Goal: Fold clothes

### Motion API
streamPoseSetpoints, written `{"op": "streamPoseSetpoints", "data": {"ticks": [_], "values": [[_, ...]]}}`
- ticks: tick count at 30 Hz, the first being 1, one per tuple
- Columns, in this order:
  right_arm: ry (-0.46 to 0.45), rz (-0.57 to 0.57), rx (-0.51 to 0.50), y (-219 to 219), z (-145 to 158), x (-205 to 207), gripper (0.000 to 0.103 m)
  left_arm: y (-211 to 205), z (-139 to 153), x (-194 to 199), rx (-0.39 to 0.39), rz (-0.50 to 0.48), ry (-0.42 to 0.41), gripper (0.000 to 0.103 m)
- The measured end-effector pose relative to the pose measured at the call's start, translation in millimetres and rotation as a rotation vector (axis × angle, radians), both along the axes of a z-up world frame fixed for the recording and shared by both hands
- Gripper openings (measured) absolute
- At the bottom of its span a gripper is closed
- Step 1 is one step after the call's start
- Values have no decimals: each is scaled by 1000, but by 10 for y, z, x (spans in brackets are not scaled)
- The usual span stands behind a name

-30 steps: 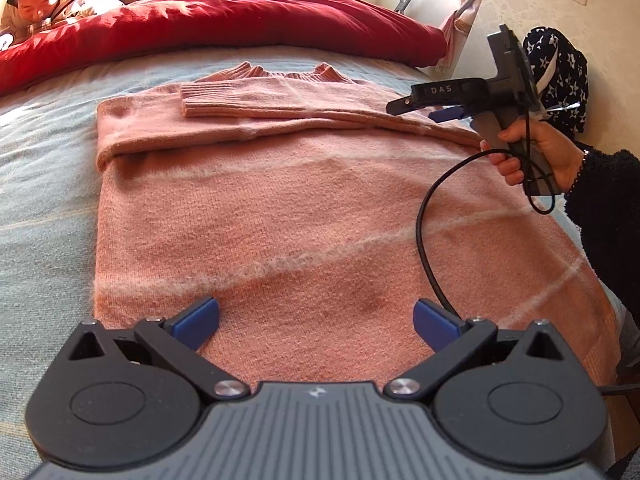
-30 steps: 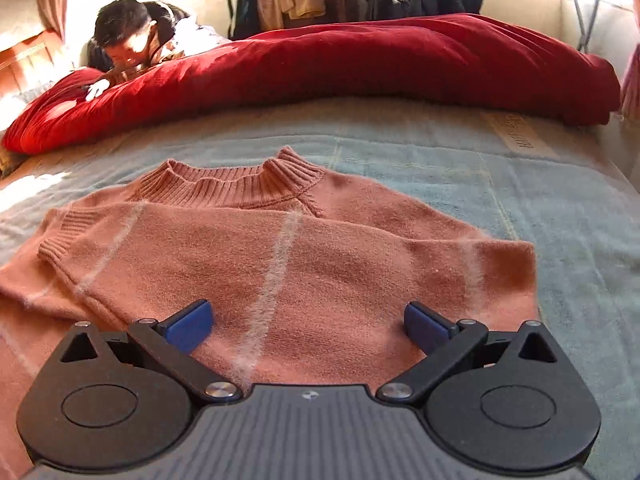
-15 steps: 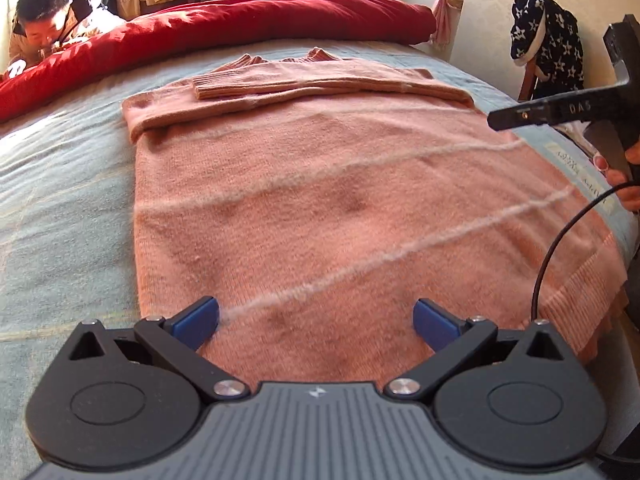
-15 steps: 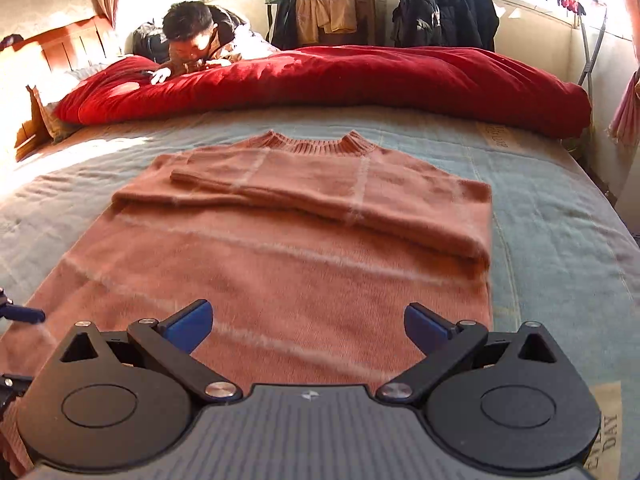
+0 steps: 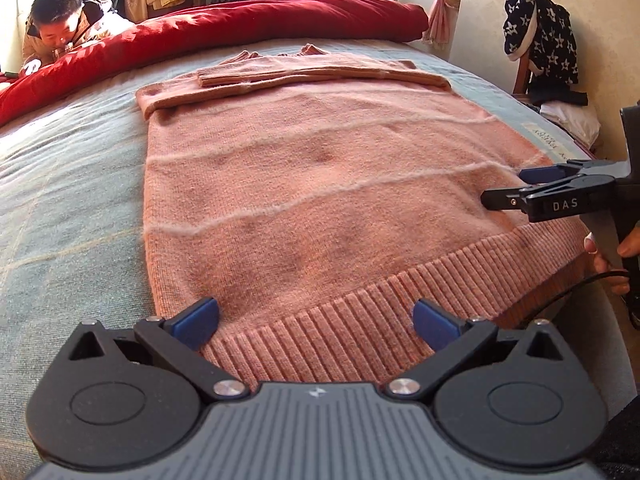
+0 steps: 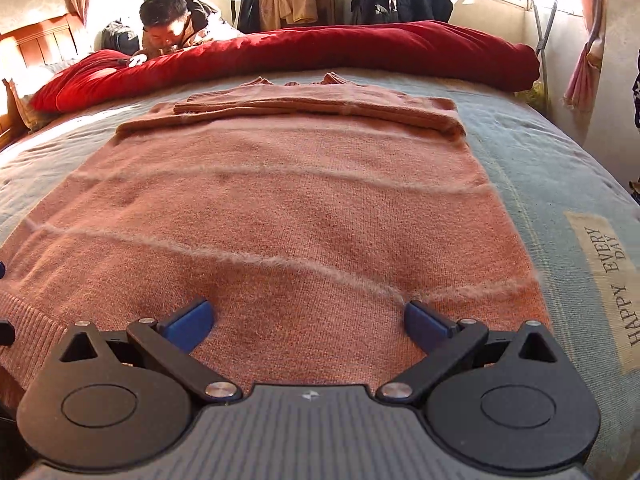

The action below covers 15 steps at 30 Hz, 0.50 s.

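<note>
One pink sweater point(image 5: 320, 184) lies flat on the bed point(image 5: 72, 200). Your left gripper point(image 5: 316, 316) and right gripper point(image 6: 306, 316) hover spread wide over its hem, near the bed's edge.

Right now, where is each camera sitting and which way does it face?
Left wrist: on the left hand-held gripper near the sweater hem's left end, facing the collar; right hand-held gripper and a hand show.
Right wrist: on the right hand-held gripper above the hem's right part, facing likewise.
Shared: sweater, red duvet.
</note>
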State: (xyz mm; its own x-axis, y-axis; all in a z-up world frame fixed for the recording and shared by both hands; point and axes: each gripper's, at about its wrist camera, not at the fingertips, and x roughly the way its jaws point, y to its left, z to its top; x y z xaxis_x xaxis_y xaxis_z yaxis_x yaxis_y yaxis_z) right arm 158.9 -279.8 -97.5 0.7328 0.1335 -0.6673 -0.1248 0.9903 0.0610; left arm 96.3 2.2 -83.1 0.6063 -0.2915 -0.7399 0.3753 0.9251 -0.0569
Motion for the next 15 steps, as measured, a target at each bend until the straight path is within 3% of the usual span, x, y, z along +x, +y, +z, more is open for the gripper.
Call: {"op": "streamPoseSetpoints", "data": {"ticks": [4, 9, 13, 15], "values": [[-7, -9, -8, 21, -19, -37, 103, -41, 118, 71, -6, -17, -6, 102], [-31, -8, -5, 8, -44, -95, 103, -342, 276, 351, 17, -81, -81, 102], [-34, 4, -3, -4, -43, -107, 103, -618, 163, 601, 18, -121, -74, 102], [-36, 8, -1, -12, -43, -113, 103, -697, 2, 662, 36, -111, -22, 102]]}}
